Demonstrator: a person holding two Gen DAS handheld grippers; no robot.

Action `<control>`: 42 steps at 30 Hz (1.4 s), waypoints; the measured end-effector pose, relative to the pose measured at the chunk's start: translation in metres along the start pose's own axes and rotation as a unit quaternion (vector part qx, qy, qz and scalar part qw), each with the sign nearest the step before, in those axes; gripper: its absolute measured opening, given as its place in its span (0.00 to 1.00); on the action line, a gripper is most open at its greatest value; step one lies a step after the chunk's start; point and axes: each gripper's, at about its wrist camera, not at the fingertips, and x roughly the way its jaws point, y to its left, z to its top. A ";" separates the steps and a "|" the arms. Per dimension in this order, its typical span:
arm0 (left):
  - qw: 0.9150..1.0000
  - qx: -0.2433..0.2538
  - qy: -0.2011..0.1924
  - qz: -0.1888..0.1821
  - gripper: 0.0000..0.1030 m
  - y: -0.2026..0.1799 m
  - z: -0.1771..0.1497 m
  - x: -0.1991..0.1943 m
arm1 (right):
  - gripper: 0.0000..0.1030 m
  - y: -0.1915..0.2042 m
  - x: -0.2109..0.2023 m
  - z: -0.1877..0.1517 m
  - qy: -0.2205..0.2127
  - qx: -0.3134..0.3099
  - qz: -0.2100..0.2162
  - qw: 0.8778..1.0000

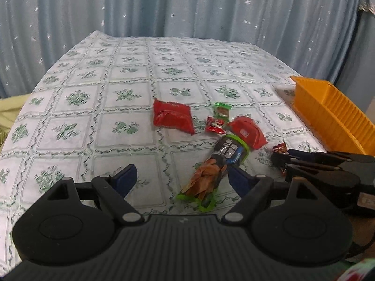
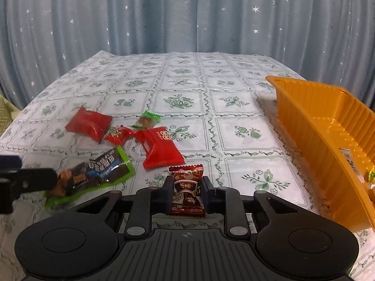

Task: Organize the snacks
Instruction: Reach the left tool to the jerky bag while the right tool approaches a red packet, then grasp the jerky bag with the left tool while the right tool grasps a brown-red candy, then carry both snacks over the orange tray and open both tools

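A pale blue curtain [image 2: 187, 16] sprinkled with white stars fills the top of both views. Below it spreads the table [image 2: 243, 107] under a white cloth with green flower squares. At the right edge sits the orange tray [image 2: 311, 114], a few wrapped bits just showing in its lower right corner. The left gripper [image 1: 181, 175] at the bottom of its view stands wide open, its jaws apart on either side of the green-edged black packet [image 1: 216, 166], not pressing on it. The right gripper [image 2: 186, 187] at bottom centre of its view is pinched shut on a dark red candy [image 2: 186, 188]. In the middle of the cloth lie a big red pouch [image 2: 90, 125], a second red pouch [image 2: 160, 148], a small red sweet [image 2: 117, 137] and a green-wrapped sweet [image 2: 146, 121].
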 end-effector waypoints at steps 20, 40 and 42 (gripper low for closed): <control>0.991 0.113 0.052 -0.042 0.26 -0.039 0.004 0.043 | 0.23 -0.037 -0.045 -0.017 0.009 0.060 0.012 0.998; 0.999 0.017 0.027 -0.020 0.25 -0.082 -0.007 -0.049 | 0.23 -0.050 -0.117 -0.009 -0.023 0.088 0.024 0.996; 0.999 0.016 0.019 -0.023 0.25 -0.090 -0.005 -0.061 | 0.23 -0.053 -0.127 -0.008 -0.027 0.089 0.023 0.995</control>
